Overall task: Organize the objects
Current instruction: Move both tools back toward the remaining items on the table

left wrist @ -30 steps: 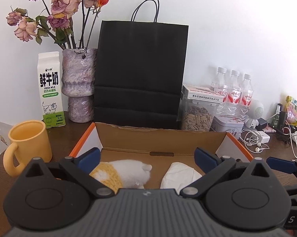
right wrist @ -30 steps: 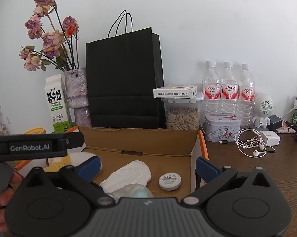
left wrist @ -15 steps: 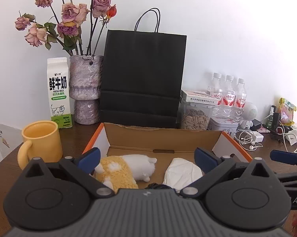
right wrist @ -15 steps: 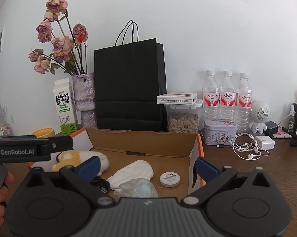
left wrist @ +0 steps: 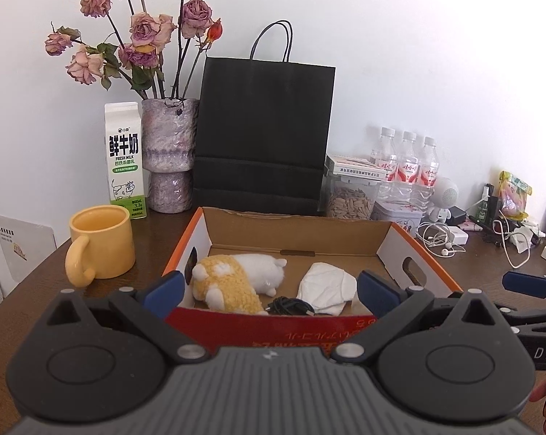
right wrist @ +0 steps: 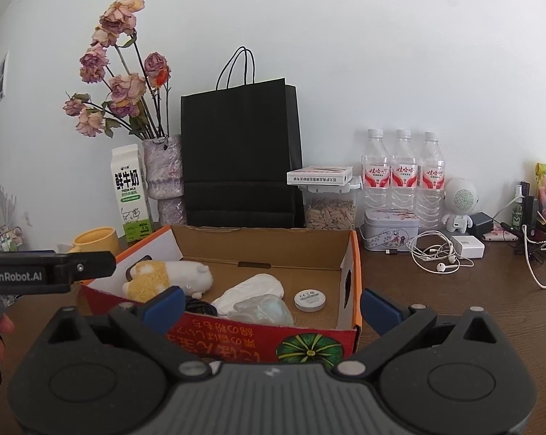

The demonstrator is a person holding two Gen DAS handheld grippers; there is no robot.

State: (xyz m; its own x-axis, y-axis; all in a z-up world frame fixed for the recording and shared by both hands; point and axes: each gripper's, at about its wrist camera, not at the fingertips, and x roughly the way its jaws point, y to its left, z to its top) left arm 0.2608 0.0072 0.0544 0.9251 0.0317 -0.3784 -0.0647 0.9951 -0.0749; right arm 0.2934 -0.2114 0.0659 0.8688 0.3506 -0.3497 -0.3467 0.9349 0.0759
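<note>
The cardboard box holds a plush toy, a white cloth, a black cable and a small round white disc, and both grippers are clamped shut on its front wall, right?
Not quite: both grippers are open and hold nothing. In each wrist view the left gripper and right gripper spread wide before the cardboard box. The plush toy, white cloth, black cable and disc are inside.

From my left gripper [left wrist: 271,291], jaws spread wide and empty, I see the cardboard box [left wrist: 396,250] holding a plush toy [left wrist: 236,281], a black cable [left wrist: 289,306] and what may be crumpled white cloth [left wrist: 327,286]
</note>
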